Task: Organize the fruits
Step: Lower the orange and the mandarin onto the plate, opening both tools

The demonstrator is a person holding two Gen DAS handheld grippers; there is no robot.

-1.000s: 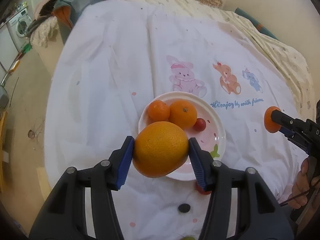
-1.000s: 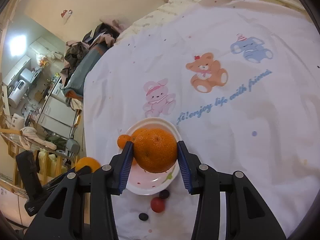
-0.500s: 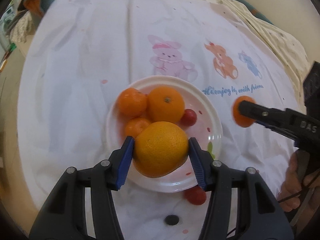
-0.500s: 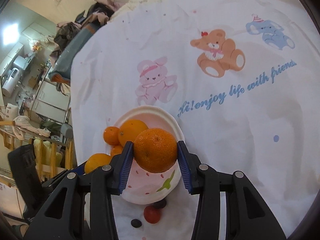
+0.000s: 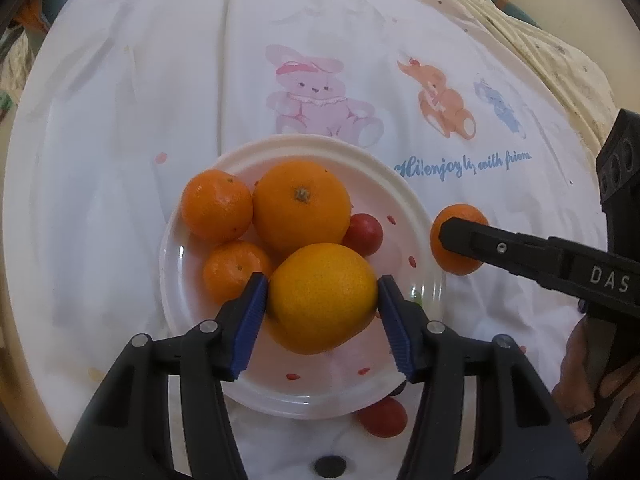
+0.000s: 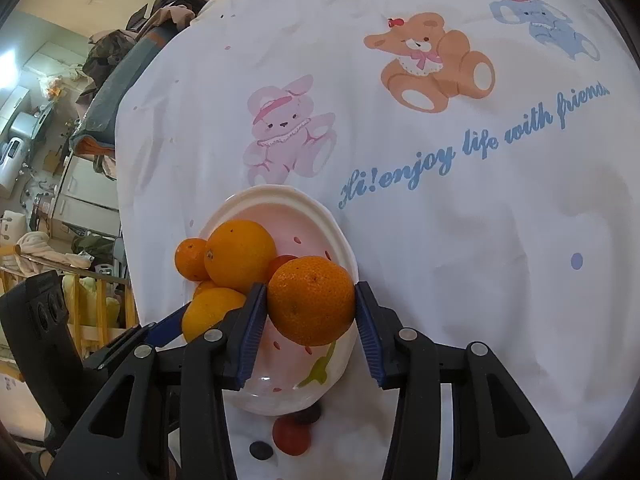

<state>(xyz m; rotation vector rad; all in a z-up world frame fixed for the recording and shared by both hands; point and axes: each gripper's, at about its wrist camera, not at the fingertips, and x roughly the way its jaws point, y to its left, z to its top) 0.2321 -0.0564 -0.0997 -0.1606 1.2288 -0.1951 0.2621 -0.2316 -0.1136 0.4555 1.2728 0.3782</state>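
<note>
Left gripper point(image 5: 322, 320) clamped on yellow orange point(image 5: 323, 297), blue pads point(image 5: 249, 326) pressed to both sides; fruit held over near half of plate point(image 5: 416, 216), contact with plate not discernible

Right gripper point(image 6: 310, 326) clamped on mandarin point(image 6: 311, 300), pads point(image 6: 253, 330) tight on both flanks; held over right rim of plate point(image 6: 280, 194), touching or not unclear. Seen from left wrist, same mandarin point(image 5: 456, 240) just outside right rim of plate, right gripper finger point(image 5: 520, 250) across it

On plate: big orange point(image 5: 301, 205) at centre back, stem end up; small mandarin point(image 5: 216, 205) touching it on left; second small mandarin point(image 5: 236, 269) in front of that, just beside left pad; red fruit point(image 5: 363, 234) tucked between big orange and yellow orange

Off plate, near edge: second red fruit point(image 5: 383, 416) on cloth, partly under plate rim; dark round thing point(image 5: 330, 466) further toward camera. Right wrist view shows another dark blob point(image 6: 308, 414) against near rim

Plate sits on white cloth point(image 5: 140, 120) with printed pink rabbit point(image 5: 316, 96), brown bear point(image 6: 434, 64), blue elephant point(image 6: 548, 26) and blue script point(image 6: 472, 146)

Room clutter point(image 6: 52, 128) at far left of right wrist view
</note>
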